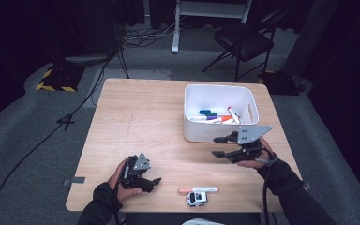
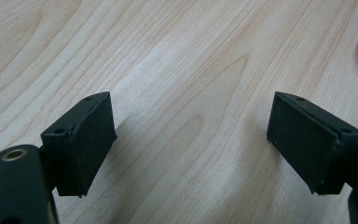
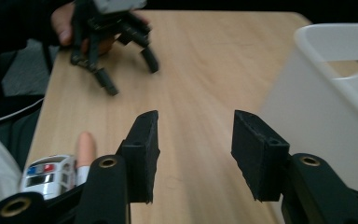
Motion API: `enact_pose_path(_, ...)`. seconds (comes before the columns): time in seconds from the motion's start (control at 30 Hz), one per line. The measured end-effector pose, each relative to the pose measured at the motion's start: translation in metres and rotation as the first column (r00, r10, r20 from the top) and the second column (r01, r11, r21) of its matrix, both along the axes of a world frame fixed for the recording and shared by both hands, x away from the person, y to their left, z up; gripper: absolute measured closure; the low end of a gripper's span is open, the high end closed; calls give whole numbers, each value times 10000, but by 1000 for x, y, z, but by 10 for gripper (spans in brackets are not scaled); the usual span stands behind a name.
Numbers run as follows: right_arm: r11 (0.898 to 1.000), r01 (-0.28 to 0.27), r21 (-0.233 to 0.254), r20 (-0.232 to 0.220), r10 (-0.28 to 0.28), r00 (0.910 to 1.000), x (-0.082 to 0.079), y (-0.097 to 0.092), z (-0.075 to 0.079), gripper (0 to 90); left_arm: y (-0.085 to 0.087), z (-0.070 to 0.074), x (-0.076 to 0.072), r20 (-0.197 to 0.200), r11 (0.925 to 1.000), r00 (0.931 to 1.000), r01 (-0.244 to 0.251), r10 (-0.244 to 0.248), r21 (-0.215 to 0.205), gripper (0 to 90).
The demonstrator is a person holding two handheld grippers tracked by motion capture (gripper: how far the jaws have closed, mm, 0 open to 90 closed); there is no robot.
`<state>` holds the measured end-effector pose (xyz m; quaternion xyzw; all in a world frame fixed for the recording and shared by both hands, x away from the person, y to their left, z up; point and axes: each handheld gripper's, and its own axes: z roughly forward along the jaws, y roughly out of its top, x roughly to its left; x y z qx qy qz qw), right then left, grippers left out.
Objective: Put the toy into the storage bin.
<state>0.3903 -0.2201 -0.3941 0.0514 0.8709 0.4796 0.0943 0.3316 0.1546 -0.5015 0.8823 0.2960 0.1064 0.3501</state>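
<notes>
1. While the person's left hand (image 1: 120, 180) rested near the front left of the wooden table (image 1: 140, 112), the left gripper (image 1: 153, 182) lay low on the wood; its jaws stood apart with nothing between them; in the left gripper view bare wood showed between its pads (image 2: 81, 142).
2. Just to the right of it, near the front edge, lay a pink-capped marker (image 1: 198, 190); a little toy police car (image 1: 197, 198) sat right below the marker, very close to it; the right gripper view showed the car (image 3: 49, 175) and the pink cap (image 3: 86, 148) side by side.
3. Further right, the right gripper (image 1: 219, 146) was held above the table, just in front of the white bin (image 1: 193, 133); its jaws were apart and held nothing.
4. Inside the bin lay more markers (image 1: 218, 116) in many colours; the bin stood at the back right of the table.
</notes>
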Motion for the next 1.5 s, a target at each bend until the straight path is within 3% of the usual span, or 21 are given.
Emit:
enact_pose_path(0.13, 9919, -1121, -599, -632, 1083, 9921, -12, 35, -24, 502, 0, 0, 0, 4, 10000, 10000, 1, -1, 5, 155)
enact_pose_path(0.33, 9683, -2279, -1025, -1337, 2136, 9677, -19, 74, -47, 478, 0, 0, 0, 4, 10000, 10000, 1, -1, 0, 155)
enact_pose_path(0.57, 9374, -3091, -1604, -1743, 2813, 9436, -29, 102, -65, 466, 0, 0, 0, 11, 10000, 10000, 2, -2, 2, 155)
enact_pose_path(0.7, 9275, -3301, -1754, -1958, 2958, 9350, -30, 106, -72, 467, 0, 0, 0, 12, 10000, 10000, 1, -1, 5, 155)
enact_pose_path(0.83, 9269, -3256, -1865, -2042, 2876, 9357, -28, 108, -77, 469, 0, 0, 0, 10, 10000, 10000, 1, -1, 2, 155)
enact_pose_path(1.03, 9168, -3312, -2230, -1998, 2895, 9361, -27, 108, -85, 470, 0, 0, 0, 8, 10000, 10000, -1, 1, -1, 155)
enact_pose_path(1.23, 9065, -2980, -2991, -1685, 2572, 9516, -27, 107, -93, 476, 0, 0, 0, 8, 10000, 10000, -1, 1, -4, 155)
enact_pose_path(1.3, 9087, -2950, -2955, -1630, 2563, 9528, -26, 105, -94, 489, 0, 0, 0, 7, 10000, 10000, -1, 1, -3, 155)
enact_pose_path(1.43, 9192, -2669, -2896, -1414, 2347, 9617, -22, 97, -94, 590, 0, 0, 0, 11, 10000, 10000, -3, 3, -4, 155)
enact_pose_path(1.5, 9197, -2672, -2878, -1269, 2399, 9625, -20, 90, -93, 661, 0, 0, 0, 10, 10000, 10000, -2, 2, -3, 155)
